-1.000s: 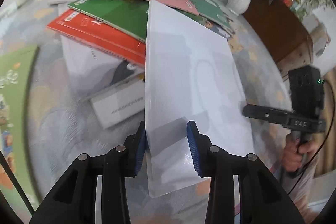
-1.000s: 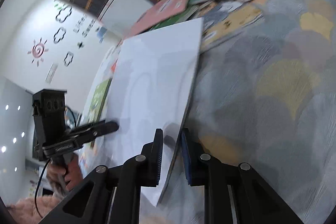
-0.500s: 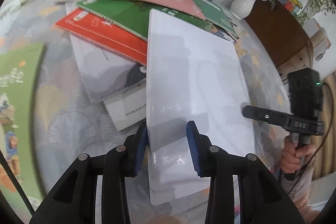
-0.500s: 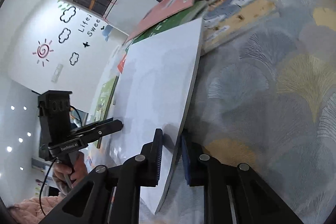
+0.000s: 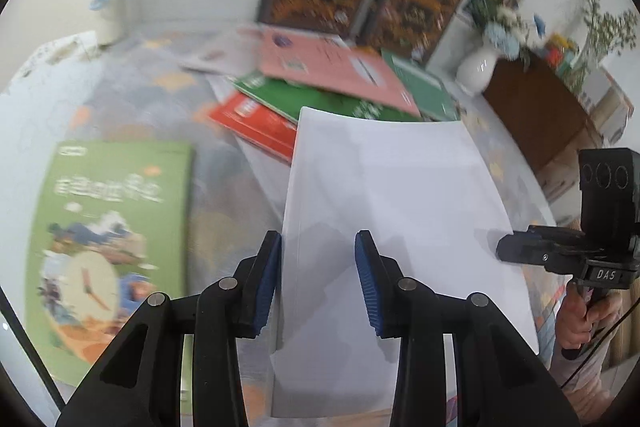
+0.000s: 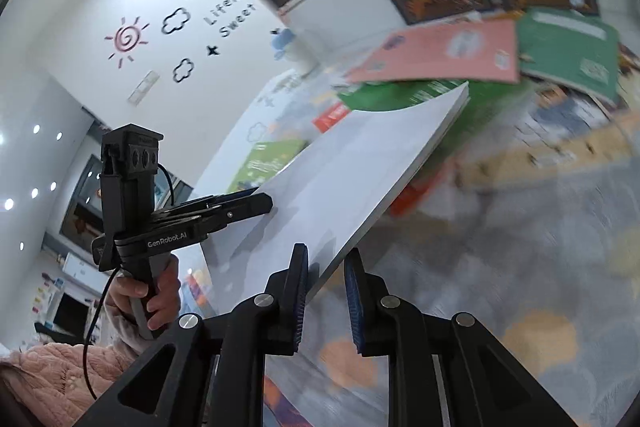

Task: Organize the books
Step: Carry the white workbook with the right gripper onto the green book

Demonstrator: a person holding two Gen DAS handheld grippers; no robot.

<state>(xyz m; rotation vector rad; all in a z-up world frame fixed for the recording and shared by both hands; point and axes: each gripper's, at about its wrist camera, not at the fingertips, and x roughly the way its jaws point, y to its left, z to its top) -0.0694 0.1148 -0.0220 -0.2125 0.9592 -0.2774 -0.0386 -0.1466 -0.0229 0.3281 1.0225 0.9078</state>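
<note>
A white book is held clear of the patterned surface by both sets of tongs. The left tongs are closed on its near edge, the book's left margin sitting between the blue pads. The right tongs are nearly shut on its right edge, which is pinched between the pads. Beyond the white book, a pink book, a green book and a red book are seen overlapping in a loose pile. A light green picture book lies flat to the left, apart from the pile.
</note>
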